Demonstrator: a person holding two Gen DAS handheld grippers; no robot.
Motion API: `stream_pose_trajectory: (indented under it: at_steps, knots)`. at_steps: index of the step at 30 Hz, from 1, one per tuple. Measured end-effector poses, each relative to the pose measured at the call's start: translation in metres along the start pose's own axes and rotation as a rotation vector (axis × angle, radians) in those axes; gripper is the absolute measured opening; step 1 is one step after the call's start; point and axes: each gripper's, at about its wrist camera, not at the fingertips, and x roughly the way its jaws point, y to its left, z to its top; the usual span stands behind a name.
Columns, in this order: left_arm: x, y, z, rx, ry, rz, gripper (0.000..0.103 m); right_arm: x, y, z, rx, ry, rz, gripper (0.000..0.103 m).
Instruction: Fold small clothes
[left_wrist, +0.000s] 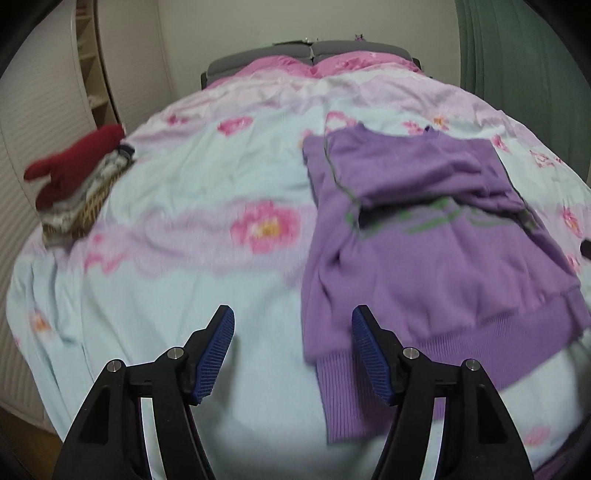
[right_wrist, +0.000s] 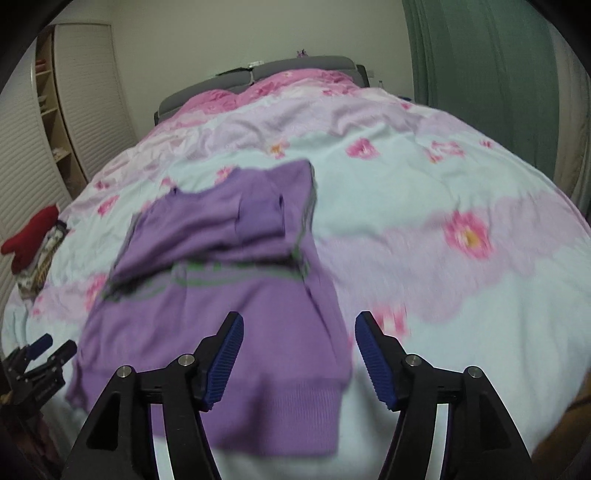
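Observation:
A purple knit sweater (left_wrist: 436, 251) lies on the flowered bed cover (left_wrist: 207, 206), its upper part folded down over a green pattern, its ribbed hem and one cuff toward me. My left gripper (left_wrist: 293, 317) is open with nothing between its blue pads, hovering just left of the sweater's near left edge. In the right wrist view the sweater (right_wrist: 221, 314) fills the lower left. My right gripper (right_wrist: 299, 325) is open and empty above its lower right corner. The left gripper (right_wrist: 48, 349) shows at that view's left edge.
A pile of clothes topped by a red garment (left_wrist: 77, 166) sits in a wicker basket at the bed's left edge. Pink pillows (left_wrist: 306, 66) and a grey headboard lie at the far end. A green curtain (right_wrist: 487, 81) hangs on the right; louvred wardrobe doors (right_wrist: 92, 96) stand on the left.

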Motion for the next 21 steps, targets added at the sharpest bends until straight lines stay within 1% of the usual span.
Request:
stream_pose_trajectory:
  at_steps: [3, 6, 12, 15, 19, 21]
  knots:
    - [-0.005, -0.001, -0.012, -0.003, -0.012, -0.019, 0.065, -0.001, -0.006, -0.020, 0.006, 0.038, -0.005, 0.064]
    - [-0.001, -0.001, -0.017, -0.027, 0.002, -0.034, 0.065, -0.003, -0.015, -0.033, 0.030, 0.052, -0.017, 0.064]
    - [0.008, -0.003, -0.029, -0.042, 0.024, -0.028, 0.066, 0.002, -0.021, -0.042, 0.037, 0.065, -0.036, 0.064]
    - [0.007, -0.003, -0.033, -0.062, 0.021, -0.035, 0.065, 0.009, -0.026, -0.047, 0.070, 0.087, -0.009, 0.064]
    - [0.007, -0.005, -0.033, -0.076, 0.023, -0.071, 0.064, 0.013, -0.028, -0.046, 0.095, 0.083, 0.049, 0.064]
    - [0.008, -0.007, -0.034, -0.081, 0.026, -0.082, 0.059, 0.018, -0.027, -0.046, 0.098, 0.088, 0.074, 0.064]
